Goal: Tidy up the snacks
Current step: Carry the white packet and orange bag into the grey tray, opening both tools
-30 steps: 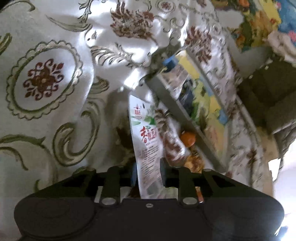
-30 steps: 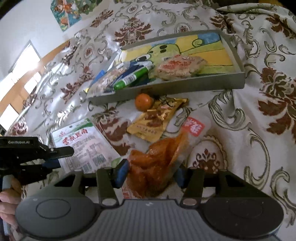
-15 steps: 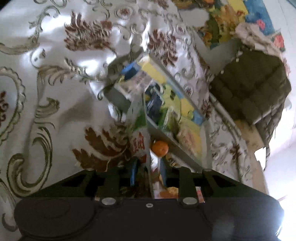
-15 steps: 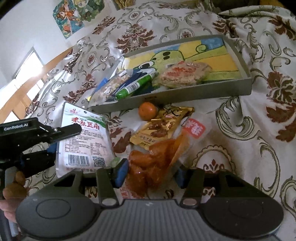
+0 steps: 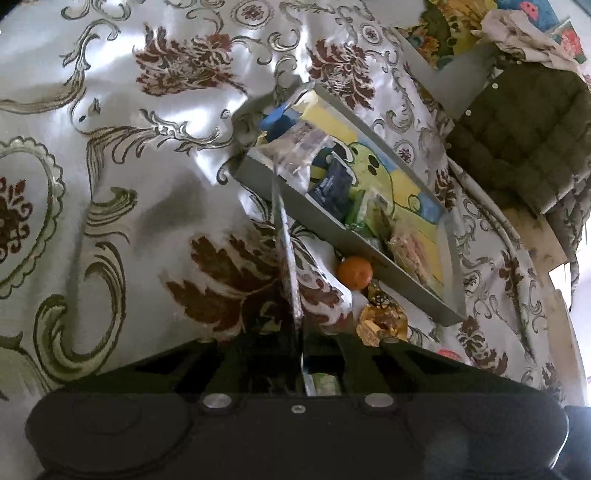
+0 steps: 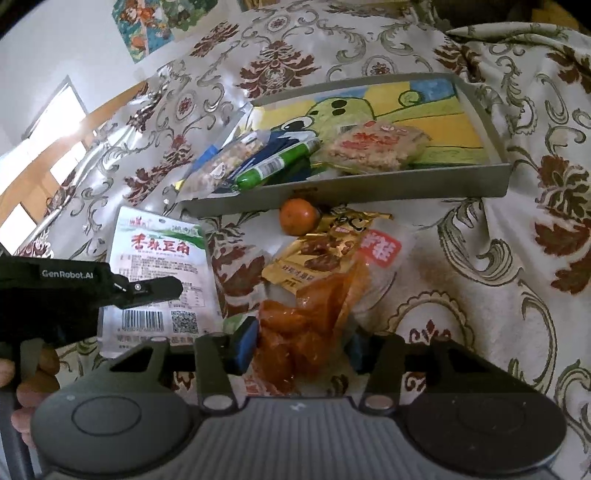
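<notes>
A floral satin cloth (image 6: 517, 295) covers the surface, below a white wall with posters (image 6: 144, 26). The left gripper (image 5: 298, 332) is clamped on a white snack packet (image 6: 159, 273) at nine o'clock. The right gripper's (image 6: 299, 343) jaws have just been closing around an orange snack bag (image 6: 314, 317). The grey tray (image 6: 369, 192) lies at twelve o'clock.

Tangerine (image 6: 298, 216) just before tray (image 6: 369, 190), gold packet (image 6: 321, 251) beside it, snacks in tray.
</notes>
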The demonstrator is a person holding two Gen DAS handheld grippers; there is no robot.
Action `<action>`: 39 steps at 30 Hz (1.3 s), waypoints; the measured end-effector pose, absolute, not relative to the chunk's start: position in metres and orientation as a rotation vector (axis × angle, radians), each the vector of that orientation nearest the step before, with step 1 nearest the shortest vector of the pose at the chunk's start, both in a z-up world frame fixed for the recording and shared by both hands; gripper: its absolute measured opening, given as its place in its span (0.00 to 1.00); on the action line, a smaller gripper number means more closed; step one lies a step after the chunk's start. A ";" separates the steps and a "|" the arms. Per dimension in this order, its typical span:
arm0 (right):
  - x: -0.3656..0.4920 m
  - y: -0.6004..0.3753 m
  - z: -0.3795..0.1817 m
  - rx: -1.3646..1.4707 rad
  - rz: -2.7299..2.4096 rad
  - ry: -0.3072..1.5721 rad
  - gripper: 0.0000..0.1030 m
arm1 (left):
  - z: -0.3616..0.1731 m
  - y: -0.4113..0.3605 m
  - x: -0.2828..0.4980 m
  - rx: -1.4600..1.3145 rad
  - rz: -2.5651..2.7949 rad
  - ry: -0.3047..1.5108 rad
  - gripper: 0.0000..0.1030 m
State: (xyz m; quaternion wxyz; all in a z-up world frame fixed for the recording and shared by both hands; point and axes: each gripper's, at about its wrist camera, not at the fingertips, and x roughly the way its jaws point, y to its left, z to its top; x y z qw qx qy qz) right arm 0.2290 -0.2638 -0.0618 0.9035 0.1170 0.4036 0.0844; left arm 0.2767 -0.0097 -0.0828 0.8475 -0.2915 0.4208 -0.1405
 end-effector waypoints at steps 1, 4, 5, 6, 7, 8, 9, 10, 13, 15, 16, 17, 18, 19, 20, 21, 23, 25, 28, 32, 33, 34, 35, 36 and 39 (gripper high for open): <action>0.227 -0.263 -0.060 0.241 0.170 0.838 0.50 | -0.081 -0.010 0.274 -0.620 -0.299 0.883 0.02; 0.221 -0.267 -0.055 0.266 0.161 0.835 0.50 | -0.075 -0.009 0.267 -0.640 -0.313 0.859 0.02; 0.218 -0.270 -0.051 0.275 0.160 0.825 0.50 | -0.072 -0.008 0.265 -0.644 -0.319 0.848 0.02; 0.216 -0.273 -0.048 0.281 0.157 0.814 0.50 | -0.070 -0.008 0.263 -0.648 -0.323 0.837 0.02; 0.213 -0.276 -0.045 0.292 0.154 0.800 0.50 | -0.068 -0.007 0.261 -0.653 -0.329 0.825 0.02; 0.210 -0.280 -0.041 0.307 0.152 0.785 0.50 | -0.066 -0.007 0.260 -0.660 -0.336 0.813 0.02; 0.208 -0.285 -0.037 0.325 0.149 0.766 0.50 | -0.064 -0.007 0.258 -0.666 -0.344 0.802 0.02; 0.206 -0.289 -0.034 0.344 0.148 0.744 0.50 | -0.062 -0.007 0.257 -0.671 -0.353 0.789 0.02; 0.203 -0.301 -0.024 0.384 0.145 0.690 0.50 | -0.056 -0.008 0.254 -0.686 -0.385 0.749 0.02; 0.203 -0.306 -0.021 0.402 0.144 0.661 0.50 | -0.051 -0.009 0.252 -0.695 -0.411 0.721 0.02; 0.203 -0.309 -0.019 0.410 0.143 0.645 0.50 | -0.048 -0.010 0.252 -0.692 -0.421 0.709 0.02; 0.204 -0.310 -0.018 0.414 0.141 0.634 0.50 | -0.044 -0.013 0.253 -0.684 -0.433 0.700 0.02; 0.206 -0.311 -0.017 0.414 0.141 0.622 0.50 | -0.041 -0.016 0.255 -0.670 -0.446 0.692 0.02; 0.208 -0.312 -0.016 0.414 0.141 0.611 0.50 | -0.037 -0.021 0.257 -0.646 -0.455 0.684 0.02; 0.210 -0.312 -0.015 0.414 0.140 0.601 0.50 | -0.033 -0.026 0.259 -0.619 -0.459 0.680 0.02; 0.213 -0.313 -0.014 0.416 0.140 0.591 0.50 | -0.028 -0.032 0.262 -0.585 -0.463 0.674 0.02; 0.220 -0.315 -0.010 0.413 0.140 0.566 0.50 | -0.021 -0.041 0.269 -0.552 -0.473 0.669 0.02; 0.230 -0.318 -0.006 0.405 0.136 0.536 0.50 | -0.016 -0.050 0.282 -0.536 -0.486 0.662 0.02; 0.249 -0.331 -0.002 0.436 0.118 0.502 0.50 | -0.010 -0.066 0.309 -0.534 -0.499 0.641 0.02; 0.278 -0.352 0.003 0.497 0.075 0.460 0.50 | -0.006 -0.088 0.345 -0.519 -0.503 0.606 0.02; 0.285 -0.356 0.003 0.495 0.069 0.456 0.50 | -0.005 -0.094 0.354 -0.505 -0.494 0.599 0.02; 0.291 -0.359 0.002 0.491 0.059 0.458 0.50 | -0.006 -0.098 0.363 -0.495 -0.484 0.597 0.02; 0.298 -0.362 0.001 0.486 0.049 0.471 0.50 | -0.006 -0.103 0.371 -0.489 -0.479 0.601 0.02; 0.305 -0.364 -0.002 0.478 0.037 0.486 0.50 | -0.007 -0.107 0.381 -0.488 -0.478 0.610 0.02; 0.319 -0.369 -0.010 0.429 -0.004 0.524 0.50 | -0.010 -0.117 0.401 -0.467 -0.479 0.624 0.02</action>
